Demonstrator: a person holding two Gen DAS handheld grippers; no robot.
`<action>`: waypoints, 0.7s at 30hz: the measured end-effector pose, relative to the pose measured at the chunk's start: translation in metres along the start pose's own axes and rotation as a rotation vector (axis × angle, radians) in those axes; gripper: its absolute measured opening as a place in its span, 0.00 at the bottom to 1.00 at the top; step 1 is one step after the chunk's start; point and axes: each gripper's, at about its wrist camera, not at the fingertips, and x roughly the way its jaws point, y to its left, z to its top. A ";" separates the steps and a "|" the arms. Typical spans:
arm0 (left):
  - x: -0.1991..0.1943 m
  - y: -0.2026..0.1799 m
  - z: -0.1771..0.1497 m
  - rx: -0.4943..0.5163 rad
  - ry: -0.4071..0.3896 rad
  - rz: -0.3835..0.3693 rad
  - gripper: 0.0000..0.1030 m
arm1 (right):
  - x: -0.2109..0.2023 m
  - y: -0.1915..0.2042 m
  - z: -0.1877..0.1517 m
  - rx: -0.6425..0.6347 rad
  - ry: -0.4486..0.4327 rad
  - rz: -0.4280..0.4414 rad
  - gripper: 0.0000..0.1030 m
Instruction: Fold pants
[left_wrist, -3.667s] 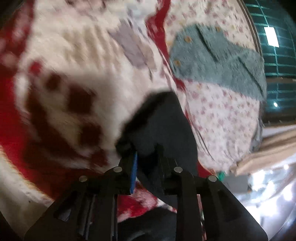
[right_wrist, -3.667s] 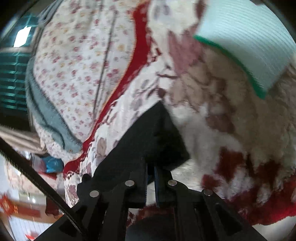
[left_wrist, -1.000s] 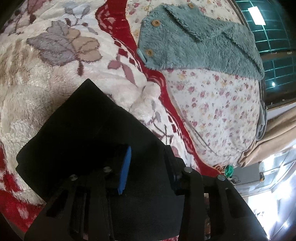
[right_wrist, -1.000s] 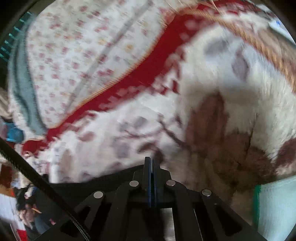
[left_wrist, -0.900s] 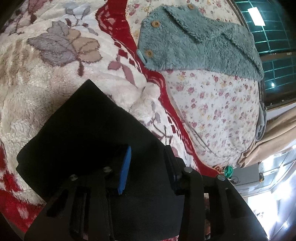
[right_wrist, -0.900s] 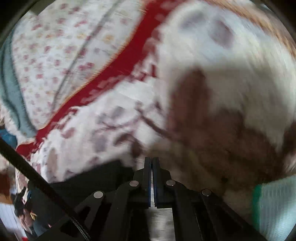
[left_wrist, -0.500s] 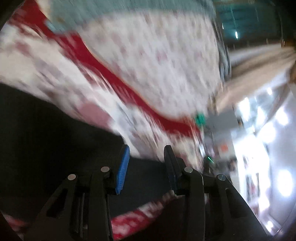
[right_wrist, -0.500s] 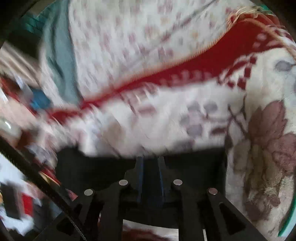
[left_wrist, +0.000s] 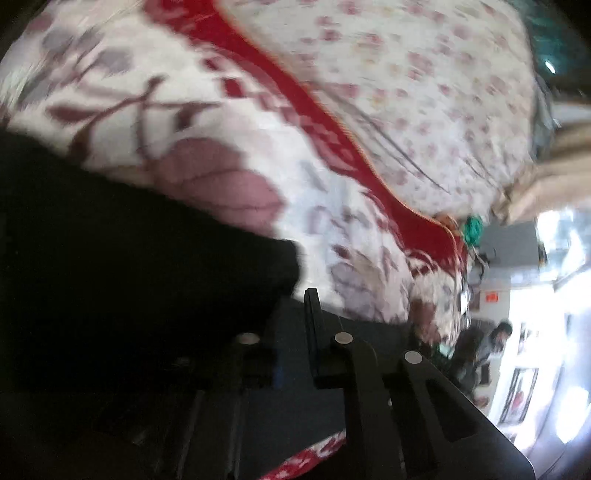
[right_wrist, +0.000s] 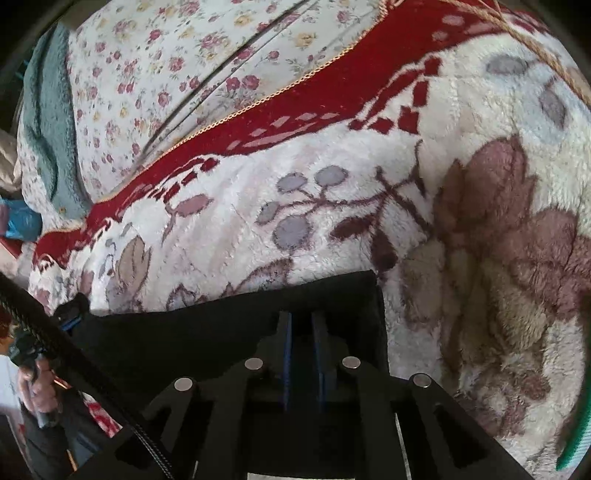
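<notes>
The black pants (right_wrist: 229, 332) lie folded flat on a plush blanket, with their far edge running across the right wrist view. My right gripper (right_wrist: 301, 318) stands over that edge near the right corner. Its jaws are closing to a thin gap with black cloth between the pads. In the blurred left wrist view the pants (left_wrist: 140, 258) fill the lower left. My left gripper (left_wrist: 295, 308) is at their right corner and its jaws are closing on the cloth, which drapes over and hides the left finger. The right wrist view shows a hand (right_wrist: 35, 387) by the pants' left corner.
The white plush blanket (right_wrist: 332, 206) with leaf prints and a red border covers the bed. Beyond it lie a floral sheet (right_wrist: 166, 74) and a teal fleece garment (right_wrist: 44, 122). A green-edged white item (right_wrist: 576, 443) sits at the right. A person (left_wrist: 495, 339) stands past the bed's edge.
My left gripper swept along the pants to their corner and its jaws narrowed on the cloth. My right gripper came from bare blanket onto the pants' edge, its jaws now slightly apart around cloth.
</notes>
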 end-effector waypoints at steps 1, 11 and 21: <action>-0.005 -0.013 -0.003 0.057 -0.007 -0.040 0.11 | -0.002 0.000 0.000 -0.001 0.000 -0.002 0.09; 0.072 -0.052 -0.041 0.223 0.211 -0.087 0.23 | 0.001 0.012 0.001 -0.055 0.009 -0.071 0.09; 0.083 -0.085 -0.062 0.418 0.197 -0.046 0.47 | -0.002 0.012 0.000 -0.047 0.001 -0.061 0.09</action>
